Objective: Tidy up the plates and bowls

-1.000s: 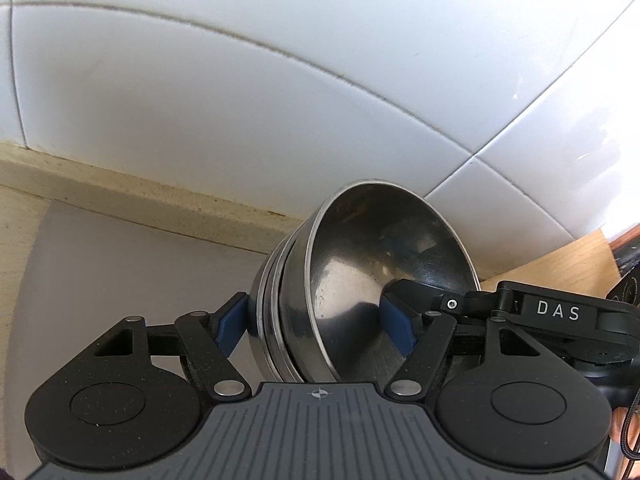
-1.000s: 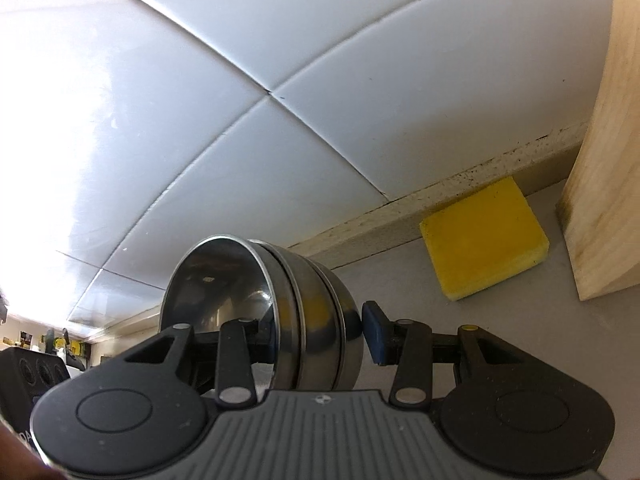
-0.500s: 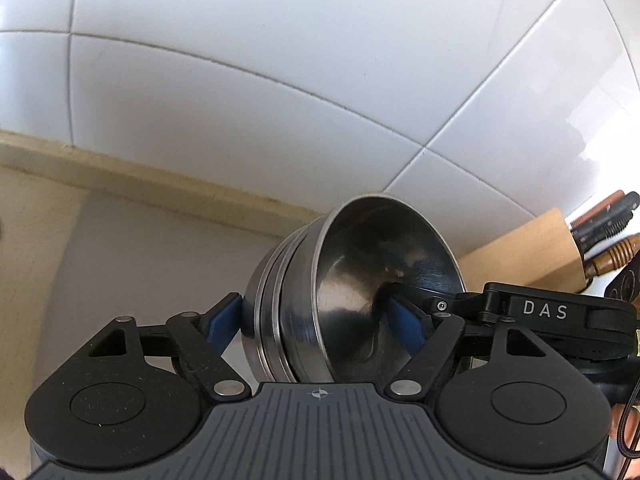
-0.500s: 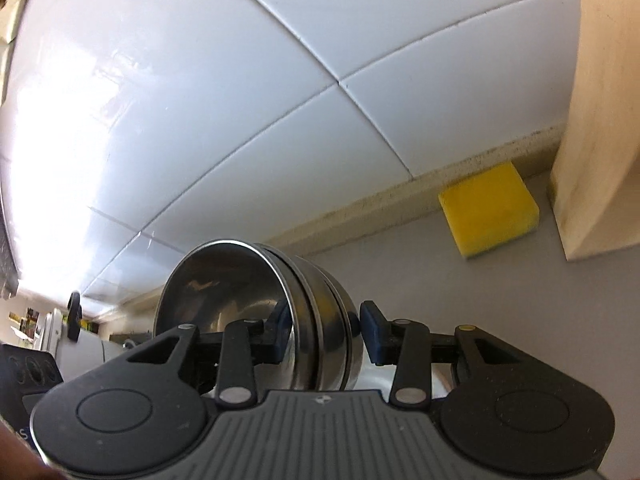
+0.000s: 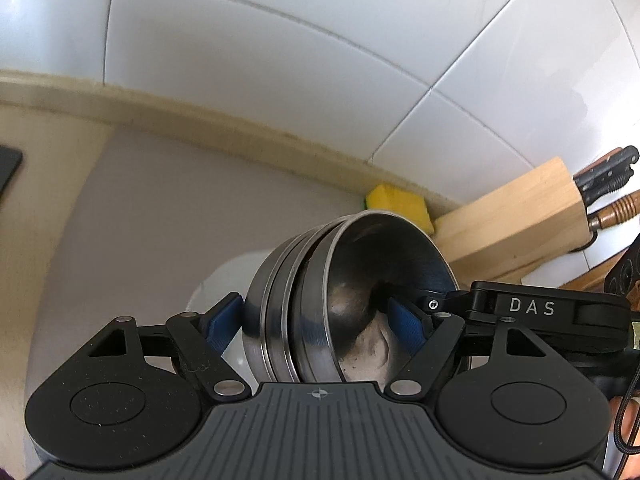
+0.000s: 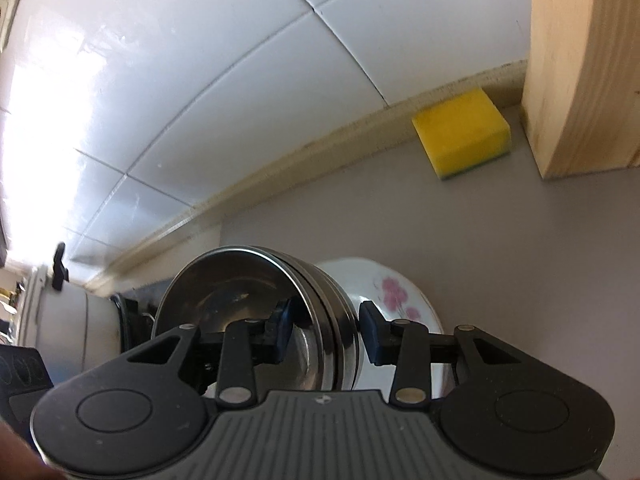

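Observation:
A nested stack of steel bowls [image 5: 320, 304] is held on its side between both grippers. My left gripper [image 5: 320, 322] is shut on the stack's rim, one blue pad outside and one inside the open bowl. My right gripper [image 6: 324, 332] is shut on the opposite rim of the steel bowls [image 6: 256, 304] in the same way. Below the stack lies a white plate with pink flowers [image 6: 396, 296], which also shows as a white edge in the left wrist view [image 5: 224, 280]. The stack hangs just above the plate.
A grey mat [image 6: 460, 240] covers the counter under the plate. A yellow sponge [image 6: 460, 132] lies by the tiled wall. A wooden knife block [image 5: 516, 224] with knives stands to the right; it also shows in the right wrist view [image 6: 580, 64]. A white appliance [image 6: 68, 320] stands at the left.
Both grippers have carried the bowl stack back and downward from the wall. The floral plate and the sponge have come into view beneath and behind the stack.

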The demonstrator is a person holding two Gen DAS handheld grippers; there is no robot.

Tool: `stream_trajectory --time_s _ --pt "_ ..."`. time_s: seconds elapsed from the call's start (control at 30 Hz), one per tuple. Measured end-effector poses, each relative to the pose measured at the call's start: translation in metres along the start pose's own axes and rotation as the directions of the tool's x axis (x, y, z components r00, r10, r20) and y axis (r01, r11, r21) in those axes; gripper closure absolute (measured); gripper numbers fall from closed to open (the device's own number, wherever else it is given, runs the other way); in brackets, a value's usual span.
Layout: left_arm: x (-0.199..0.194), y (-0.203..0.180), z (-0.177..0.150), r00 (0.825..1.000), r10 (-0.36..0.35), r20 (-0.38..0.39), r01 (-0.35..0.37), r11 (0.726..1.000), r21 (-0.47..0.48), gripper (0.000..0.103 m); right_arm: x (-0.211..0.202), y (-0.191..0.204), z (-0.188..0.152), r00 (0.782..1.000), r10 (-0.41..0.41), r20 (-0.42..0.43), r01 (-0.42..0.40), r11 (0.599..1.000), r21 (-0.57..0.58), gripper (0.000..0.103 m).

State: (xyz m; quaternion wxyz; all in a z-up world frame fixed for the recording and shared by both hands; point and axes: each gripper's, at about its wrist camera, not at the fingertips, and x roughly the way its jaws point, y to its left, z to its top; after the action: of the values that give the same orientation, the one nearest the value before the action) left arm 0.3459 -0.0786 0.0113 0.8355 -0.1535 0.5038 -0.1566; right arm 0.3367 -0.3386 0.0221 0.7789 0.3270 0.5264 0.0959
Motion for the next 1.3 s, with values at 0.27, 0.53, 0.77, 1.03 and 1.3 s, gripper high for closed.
stream_trajectory --time_s 0.27,0.53,0.77,1.03,1.3 --pt "0.005 -0.005 -0.011 0.997 -0.004 -0.075 0.001 1.000 -0.027 0.027 0.003 -0.002 -0.010 0.995 -0.074 -0.070 0.072 0.997 -0.033 0.089" --pt "0.009 0.005 -0.003 0.996 -0.014 -0.087 0.012 1.000 -0.017 0.026 0.007 0.005 -0.007 0.989 -0.114 -0.094 0.108 0.992 -0.066 0.094" --pt "0.007 0.014 0.006 0.996 -0.013 -0.089 0.013 1.000 0.007 0.029 0.013 0.014 -0.003 0.988 -0.115 -0.101 0.106 0.990 -0.090 0.094" --pt "-0.008 0.007 0.015 0.999 0.047 -0.024 -0.044 0.994 0.104 0.023 0.018 0.022 -0.001 0.987 -0.126 -0.095 0.115 0.986 -0.118 0.093" --pt "-0.010 0.008 0.007 0.995 0.098 -0.028 -0.094 0.989 0.110 0.023 0.010 0.027 -0.005 0.989 -0.135 -0.066 0.124 0.981 -0.149 0.091"
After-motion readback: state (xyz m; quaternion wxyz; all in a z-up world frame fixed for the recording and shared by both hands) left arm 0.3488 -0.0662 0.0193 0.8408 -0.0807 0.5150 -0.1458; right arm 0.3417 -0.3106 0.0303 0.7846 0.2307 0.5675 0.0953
